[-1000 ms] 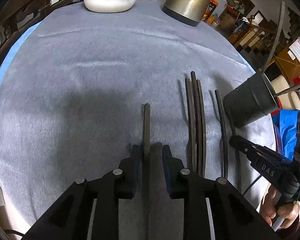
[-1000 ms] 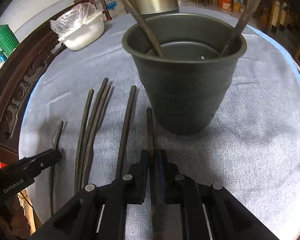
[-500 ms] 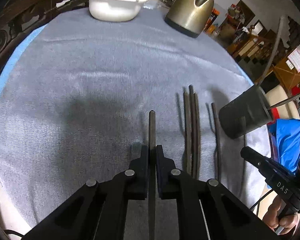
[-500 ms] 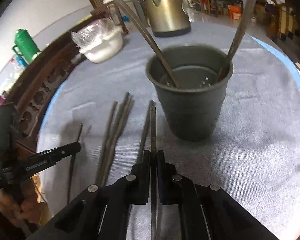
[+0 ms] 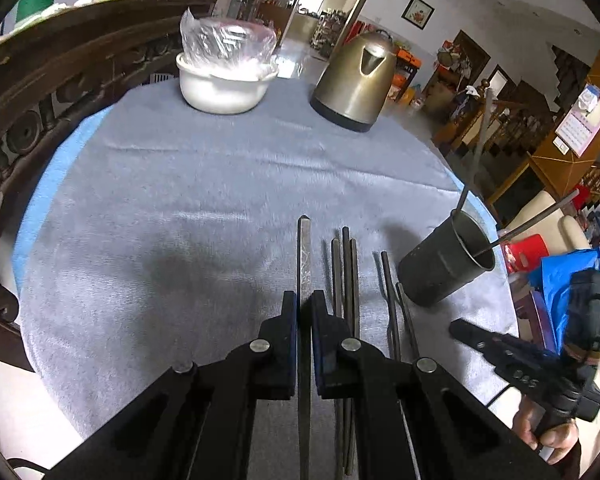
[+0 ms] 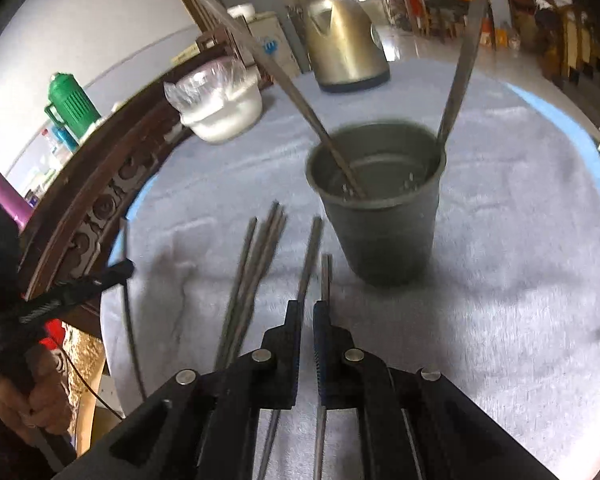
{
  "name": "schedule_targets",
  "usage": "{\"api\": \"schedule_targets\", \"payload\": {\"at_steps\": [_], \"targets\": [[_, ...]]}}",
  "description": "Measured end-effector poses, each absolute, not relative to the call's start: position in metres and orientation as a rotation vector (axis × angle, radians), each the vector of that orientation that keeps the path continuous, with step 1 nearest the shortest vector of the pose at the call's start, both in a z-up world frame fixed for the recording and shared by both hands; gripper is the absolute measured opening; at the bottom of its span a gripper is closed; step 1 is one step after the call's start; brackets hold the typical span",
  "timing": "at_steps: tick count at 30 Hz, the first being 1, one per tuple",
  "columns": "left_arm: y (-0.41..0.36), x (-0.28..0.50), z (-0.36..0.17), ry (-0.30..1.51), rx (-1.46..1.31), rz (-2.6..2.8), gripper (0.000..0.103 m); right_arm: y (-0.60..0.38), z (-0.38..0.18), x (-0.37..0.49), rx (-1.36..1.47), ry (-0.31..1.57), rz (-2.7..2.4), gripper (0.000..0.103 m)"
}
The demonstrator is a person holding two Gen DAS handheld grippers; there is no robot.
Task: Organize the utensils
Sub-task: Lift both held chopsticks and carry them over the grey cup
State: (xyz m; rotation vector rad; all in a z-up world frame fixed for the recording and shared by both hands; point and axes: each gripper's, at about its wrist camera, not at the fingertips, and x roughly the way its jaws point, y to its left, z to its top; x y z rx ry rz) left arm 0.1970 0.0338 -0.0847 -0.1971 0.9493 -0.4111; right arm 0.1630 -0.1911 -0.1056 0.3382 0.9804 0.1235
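My left gripper [image 5: 304, 300] is shut on a flat dark utensil handle [image 5: 303, 248] and holds it above the cloth. Several thin dark utensils [image 5: 346, 272] lie side by side on the grey cloth to its right, next to a dark cup [image 5: 446, 266] holding two utensils. In the right wrist view my right gripper [image 6: 307, 310] has its jaws nearly together with nothing between them, above two utensils [image 6: 325, 276] lying on the cloth in front of the cup [image 6: 378, 216]. The left gripper [image 6: 118, 272] shows at the left.
A white bowl covered in plastic [image 5: 226, 80] and a brass-coloured kettle [image 5: 356, 80] stand at the far side of the round table [image 5: 140, 184]. A carved wooden chair back [image 5: 40, 92] runs along the left. A green jug [image 6: 72, 102] stands beyond it.
My left gripper has shut on the flat utensil and lifted it. My right gripper held a utensil half a second ago; now that utensil lies on the cloth and the gripper has risen.
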Motion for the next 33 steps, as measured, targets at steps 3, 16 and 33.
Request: {"api": "schedule_targets", "payload": {"at_steps": [3,16,33], "targets": [[0.033,0.192,-0.076,0.921,-0.185,-0.423,0.007,-0.188,-0.119,0.169,0.313,1.035,0.116,0.009],[0.028,0.182,-0.062,0.881,-0.160,-0.420,0.007,-0.183,-0.149,0.188,0.309,1.128,0.068,0.010],[0.027,0.174,-0.048,0.851,-0.155,-0.419,0.007,-0.178,-0.110,0.171,0.260,0.953,0.137,0.006]]}}
